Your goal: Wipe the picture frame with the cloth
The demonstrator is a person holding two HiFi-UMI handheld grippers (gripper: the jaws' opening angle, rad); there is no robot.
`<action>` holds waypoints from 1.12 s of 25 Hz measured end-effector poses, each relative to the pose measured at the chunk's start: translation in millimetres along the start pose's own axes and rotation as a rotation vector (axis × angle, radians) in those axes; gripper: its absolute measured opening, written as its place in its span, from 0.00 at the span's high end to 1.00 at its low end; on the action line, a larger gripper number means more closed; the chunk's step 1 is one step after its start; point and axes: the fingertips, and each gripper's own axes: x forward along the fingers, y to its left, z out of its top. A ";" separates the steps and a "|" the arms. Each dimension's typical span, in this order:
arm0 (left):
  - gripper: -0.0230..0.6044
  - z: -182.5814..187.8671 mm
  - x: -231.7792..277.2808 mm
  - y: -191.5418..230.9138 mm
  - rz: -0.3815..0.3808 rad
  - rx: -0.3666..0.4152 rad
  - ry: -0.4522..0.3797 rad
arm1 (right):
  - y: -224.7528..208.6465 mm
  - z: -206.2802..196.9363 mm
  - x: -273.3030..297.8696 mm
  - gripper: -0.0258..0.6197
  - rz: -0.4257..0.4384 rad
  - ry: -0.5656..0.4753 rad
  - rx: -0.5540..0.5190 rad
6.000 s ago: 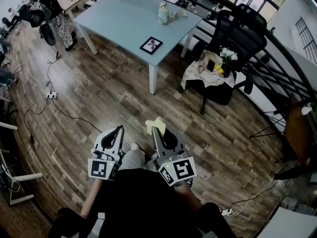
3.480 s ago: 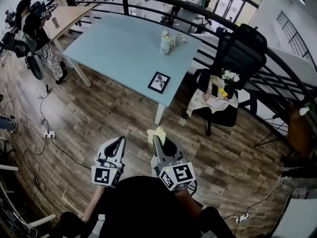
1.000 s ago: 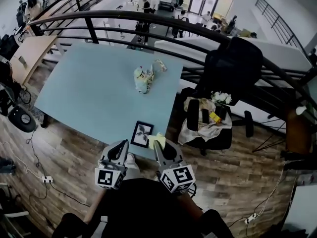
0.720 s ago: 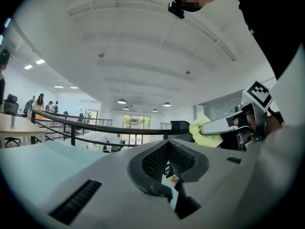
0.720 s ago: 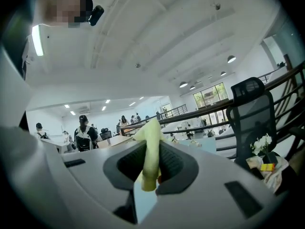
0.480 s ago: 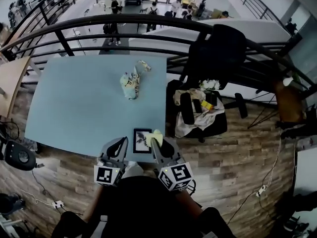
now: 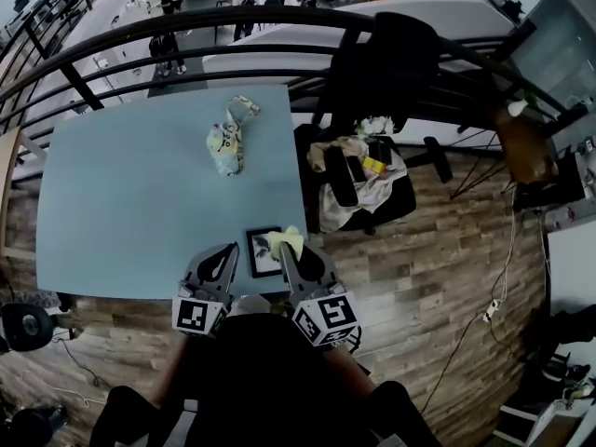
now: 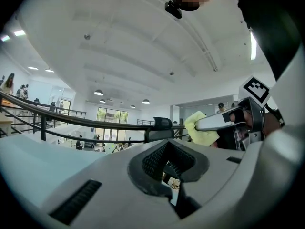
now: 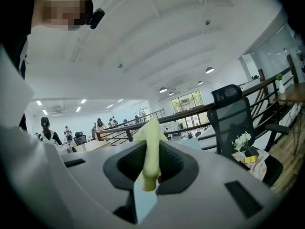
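Observation:
A black picture frame lies flat near the front right corner of the pale blue table. My right gripper is shut on a yellow cloth and hovers over the frame's right side. The cloth stands pinched between the jaws in the right gripper view, and shows again as a yellow cloth in the left gripper view. My left gripper hangs just left of the frame, jaws shut with nothing between them.
A crumpled patterned bag lies mid-table. A black office chair draped with cloth and flowers stands right of the table. A black railing runs behind. Wooden floor spreads to the right.
The person has walked up to the table over the earlier frames. The picture frame has come from far off to right under the grippers. The right gripper holds the cloth throughout.

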 end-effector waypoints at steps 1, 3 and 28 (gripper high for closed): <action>0.97 -3.1 0.9 3.1 -0.009 0.002 0.010 | 0.2 -2.9 1.8 0.87 -0.009 0.002 0.001; 0.97 -5.6 3.9 7.1 -0.028 -0.001 0.014 | -0.6 -9.4 6.2 0.87 -0.024 0.013 -0.004; 0.97 -53.3 32.3 34.8 -0.047 -0.038 0.135 | -64.9 -195.2 84.5 0.87 -0.083 0.449 0.156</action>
